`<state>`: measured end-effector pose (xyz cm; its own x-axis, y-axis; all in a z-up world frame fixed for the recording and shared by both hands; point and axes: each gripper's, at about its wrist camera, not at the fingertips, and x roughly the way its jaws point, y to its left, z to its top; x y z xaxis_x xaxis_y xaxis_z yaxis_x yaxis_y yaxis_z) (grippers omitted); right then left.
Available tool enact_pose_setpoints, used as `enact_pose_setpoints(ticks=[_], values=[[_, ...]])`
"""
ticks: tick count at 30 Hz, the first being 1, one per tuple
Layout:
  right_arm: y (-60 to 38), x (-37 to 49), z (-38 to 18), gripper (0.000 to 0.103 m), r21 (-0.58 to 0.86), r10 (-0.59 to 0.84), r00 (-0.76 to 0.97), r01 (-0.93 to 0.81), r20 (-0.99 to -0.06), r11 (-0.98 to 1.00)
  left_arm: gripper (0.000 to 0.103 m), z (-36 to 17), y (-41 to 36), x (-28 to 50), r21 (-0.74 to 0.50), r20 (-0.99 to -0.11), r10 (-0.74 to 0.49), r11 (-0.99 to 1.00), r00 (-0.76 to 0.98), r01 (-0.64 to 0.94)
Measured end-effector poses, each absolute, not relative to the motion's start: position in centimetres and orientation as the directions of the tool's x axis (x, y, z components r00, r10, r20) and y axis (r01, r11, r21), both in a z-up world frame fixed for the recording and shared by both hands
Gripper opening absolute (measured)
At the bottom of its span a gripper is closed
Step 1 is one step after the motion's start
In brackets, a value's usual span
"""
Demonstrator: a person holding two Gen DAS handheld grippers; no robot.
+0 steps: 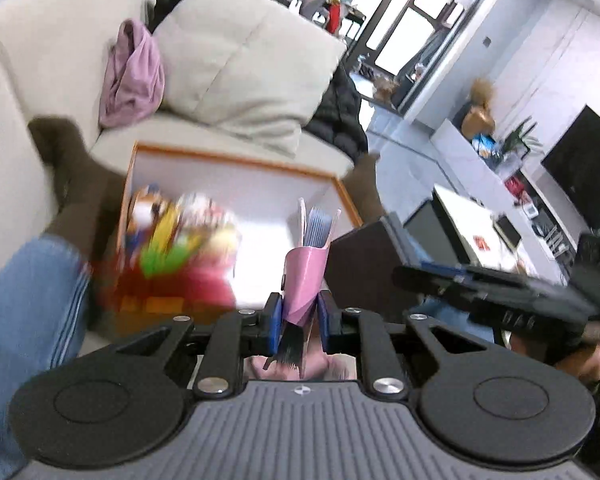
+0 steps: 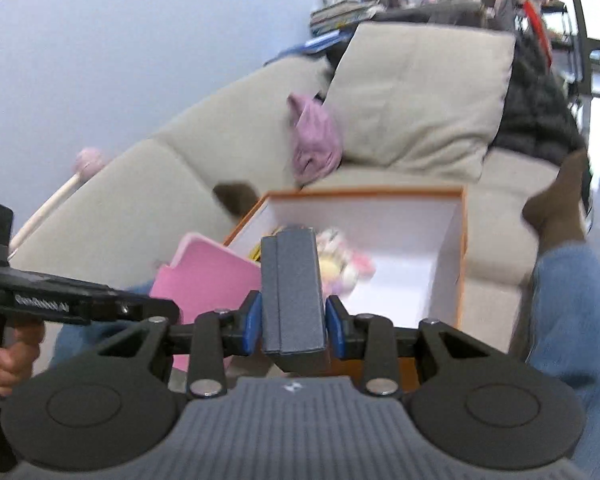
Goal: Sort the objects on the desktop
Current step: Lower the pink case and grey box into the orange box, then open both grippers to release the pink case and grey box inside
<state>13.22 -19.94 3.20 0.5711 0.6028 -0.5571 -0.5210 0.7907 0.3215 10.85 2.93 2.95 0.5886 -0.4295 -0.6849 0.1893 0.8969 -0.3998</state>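
Observation:
My left gripper (image 1: 299, 320) is shut on a pink case (image 1: 305, 276) with blue-grey cards sticking out of its top; it also shows in the right wrist view (image 2: 208, 276). My right gripper (image 2: 293, 324) is shut on a dark grey box (image 2: 294, 292), held upright; that box shows dark in the left wrist view (image 1: 364, 264). Both are held over an orange-rimmed box with a white inside (image 1: 236, 164) (image 2: 462, 240). Blurred colourful toys (image 1: 180, 248) (image 2: 342, 268) lie in it.
A beige sofa (image 1: 16, 92) with a cushion (image 1: 248, 68) and a purple cloth (image 1: 134, 76) lies behind the box. The person's jeans legs (image 1: 24, 320) (image 2: 572, 312) and brown socks (image 1: 72, 168) flank the box. A dark jacket (image 1: 340, 116) lies on the sofa's end.

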Motion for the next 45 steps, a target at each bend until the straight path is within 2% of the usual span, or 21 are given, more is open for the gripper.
enact_pose_setpoints(ticks=[5,9,16,20,26,35,42,45], values=[[-18.6,18.2,1.5,0.036,0.316,0.539,0.582,-0.445,-0.609,0.838,0.021,1.5,0.5,17.9,-0.378,-0.723,-0.398,0.912,0.566,0.158],[-17.6,22.0,-1.4,0.036,0.282,0.450,0.588,-0.359,-0.672,0.890,0.021,-2.5,-0.7,23.5,-0.386,-0.786,-0.375,0.919,0.492,0.084],[-16.3,25.9,-4.0,0.036,0.212,0.404,0.563,-0.376,-0.721,0.902,0.020,-8.3,-1.2,29.6,-0.402,-0.843,-0.353,0.915,0.406,-0.040],[-15.8,27.6,-5.2,0.036,0.242,0.411,0.530,-0.360,-0.742,0.901,0.020,-9.4,-1.8,30.5,-0.336,-0.870,-0.287,0.940,0.400,-0.055],[-14.3,29.4,-5.3,0.036,0.182,0.330,0.566,-0.302,-0.756,0.936,0.020,-9.3,-2.3,30.2,-0.267,-0.881,-0.206,0.960,0.425,-0.087],[-14.1,30.4,-5.5,0.038,0.164,0.309,0.559,-0.295,-0.769,0.941,0.020,-9.9,-1.7,30.2,-0.336,-0.868,-0.258,0.934,0.423,-0.119],[-15.0,31.2,-5.1,0.038,0.234,0.383,0.476,-0.343,-0.792,0.910,0.022,-9.7,-1.5,30.1,-0.387,-0.849,-0.308,0.916,0.430,-0.108],[-15.4,31.2,-4.7,0.046,0.255,0.421,0.428,-0.393,-0.800,0.884,0.022,-9.4,-1.5,29.9,-0.380,-0.842,-0.306,0.921,0.444,-0.087]])
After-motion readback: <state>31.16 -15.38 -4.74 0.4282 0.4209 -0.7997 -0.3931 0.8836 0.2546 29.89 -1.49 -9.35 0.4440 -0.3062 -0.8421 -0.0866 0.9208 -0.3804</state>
